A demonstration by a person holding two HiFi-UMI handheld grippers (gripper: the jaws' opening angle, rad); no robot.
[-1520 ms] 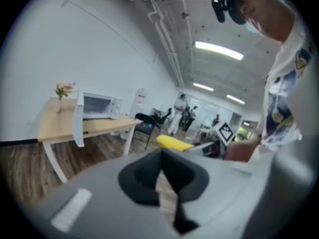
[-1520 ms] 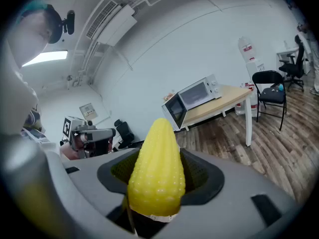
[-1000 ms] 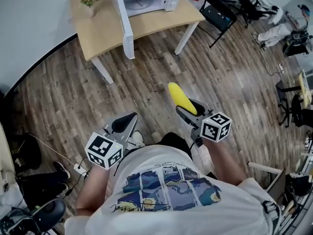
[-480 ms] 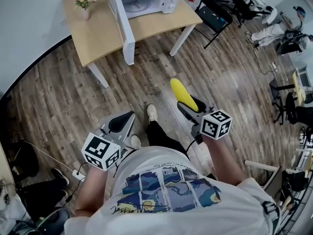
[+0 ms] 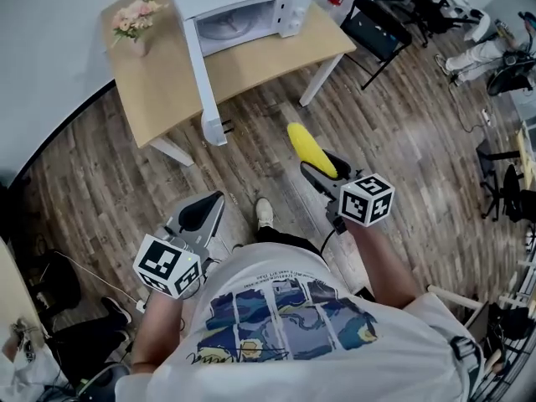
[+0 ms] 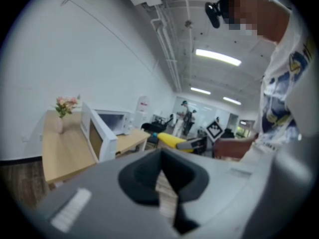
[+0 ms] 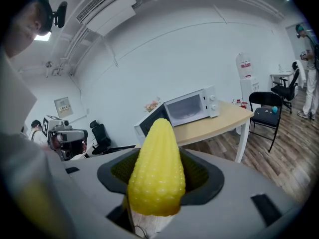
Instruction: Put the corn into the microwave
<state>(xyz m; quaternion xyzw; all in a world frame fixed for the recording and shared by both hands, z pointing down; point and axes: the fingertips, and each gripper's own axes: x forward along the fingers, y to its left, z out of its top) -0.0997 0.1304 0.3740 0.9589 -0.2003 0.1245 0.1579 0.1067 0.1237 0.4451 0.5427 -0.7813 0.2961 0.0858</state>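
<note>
A yellow corn cob [image 5: 310, 150] [image 7: 157, 171] [image 6: 170, 140] sticks out of my right gripper [image 5: 316, 172], which is shut on it, above the wooden floor. The white microwave [image 5: 243, 8] [image 7: 192, 106] [image 6: 110, 122] stands on a light wooden table [image 5: 167, 90] ahead, its door [image 5: 201, 78] swung fully open toward me. My left gripper [image 5: 201, 214] hangs lower left with nothing in it; its jaws meet in the left gripper view [image 6: 160, 178].
A vase of pink flowers [image 5: 134, 25] stands on the table's left end. A black chair [image 5: 378, 30] is to the right of the table, with more chairs and gear at the far right. My shoe [image 5: 264, 212] shows on the floor between the grippers.
The table and microwave have come closer and lower in the head view as I step forward. The corn stays held in the right gripper.
</note>
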